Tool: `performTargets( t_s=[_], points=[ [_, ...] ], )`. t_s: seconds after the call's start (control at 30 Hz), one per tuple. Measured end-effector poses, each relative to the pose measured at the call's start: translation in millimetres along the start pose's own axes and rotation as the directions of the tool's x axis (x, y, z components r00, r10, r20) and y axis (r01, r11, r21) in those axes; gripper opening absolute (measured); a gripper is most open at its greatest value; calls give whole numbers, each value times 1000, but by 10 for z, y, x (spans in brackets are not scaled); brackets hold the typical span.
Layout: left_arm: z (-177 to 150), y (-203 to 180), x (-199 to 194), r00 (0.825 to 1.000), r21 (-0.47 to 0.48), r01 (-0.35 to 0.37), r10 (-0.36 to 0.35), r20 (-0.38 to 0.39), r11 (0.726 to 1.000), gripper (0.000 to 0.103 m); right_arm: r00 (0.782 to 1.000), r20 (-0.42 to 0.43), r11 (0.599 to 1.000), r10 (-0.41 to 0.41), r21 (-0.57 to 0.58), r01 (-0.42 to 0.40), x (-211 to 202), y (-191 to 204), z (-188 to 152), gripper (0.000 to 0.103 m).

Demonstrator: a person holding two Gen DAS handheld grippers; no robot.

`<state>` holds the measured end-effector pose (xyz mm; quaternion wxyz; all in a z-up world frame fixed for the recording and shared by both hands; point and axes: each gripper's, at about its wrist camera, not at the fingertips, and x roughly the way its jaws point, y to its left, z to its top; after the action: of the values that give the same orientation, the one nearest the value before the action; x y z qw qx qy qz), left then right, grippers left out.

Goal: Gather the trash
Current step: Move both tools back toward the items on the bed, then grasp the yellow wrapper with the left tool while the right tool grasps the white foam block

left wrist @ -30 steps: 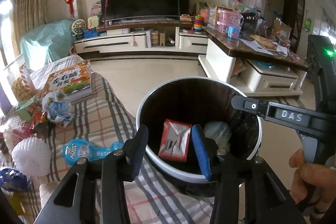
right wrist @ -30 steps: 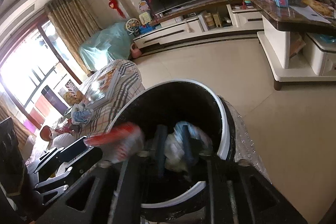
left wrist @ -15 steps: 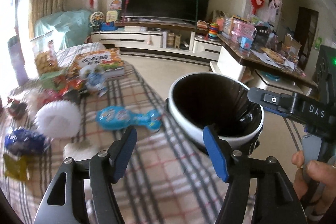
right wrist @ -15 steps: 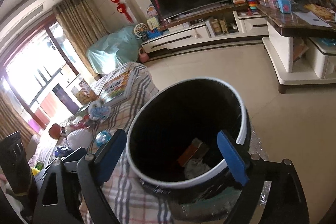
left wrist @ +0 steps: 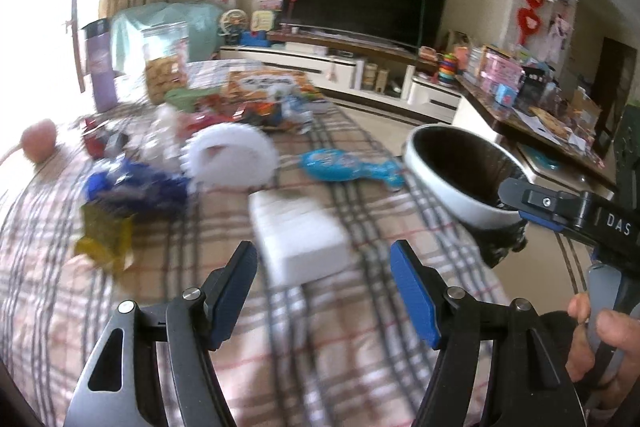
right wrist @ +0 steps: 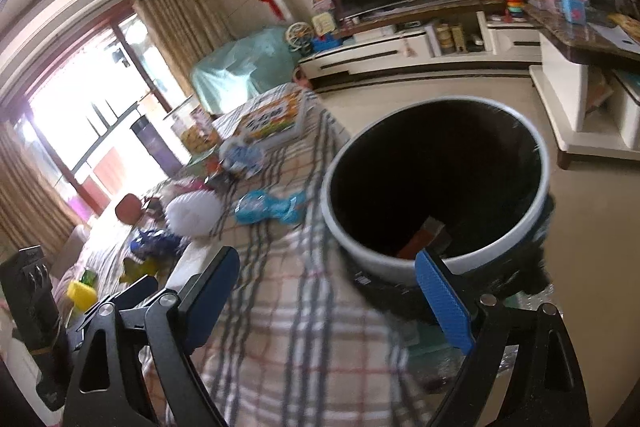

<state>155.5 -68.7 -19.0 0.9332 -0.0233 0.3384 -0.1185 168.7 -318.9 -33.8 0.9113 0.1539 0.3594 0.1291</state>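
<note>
Both wrist views look forward and downward from just above the plaid tabletop (left wrist: pixel 320 339), toward the television (left wrist: pixel 364 7). They share the bin (right wrist: pixel 436 187), seen nearer from the right.

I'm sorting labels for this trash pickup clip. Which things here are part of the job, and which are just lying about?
Part of the job:
- trash bin
- blue wrapper
- white foam piece
- white foam net
- yellow wrapper
- left gripper, open
- right gripper, open

Just lying about:
- television
- snack jar
- orange box
</note>
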Motion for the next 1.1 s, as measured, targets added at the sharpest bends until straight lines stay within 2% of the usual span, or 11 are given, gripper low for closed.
performTargets(
  t_s=[0.33,0.57,0.87,1.1],
  points=[
    [-230,440,-386,995,-101,-98,97,-15,990,68,995,-66,996,69,-46,-72,192,454,-246,91],
    [-256,660,-527,988,-156,-152,149,-29,976,72,989,-110,987,102,-110,-114,345,819,-386,91],
    [-179,928,-438,983,-210,-180,172,-59,961,76,982,-150,979,115,-151,-138,580,1071,-445,91],
    [14,1114,-163,982,-211,-188,178,-66,959,78,979,-180,979,98,-159,-127,820,1160,-413,91]
  ],
)
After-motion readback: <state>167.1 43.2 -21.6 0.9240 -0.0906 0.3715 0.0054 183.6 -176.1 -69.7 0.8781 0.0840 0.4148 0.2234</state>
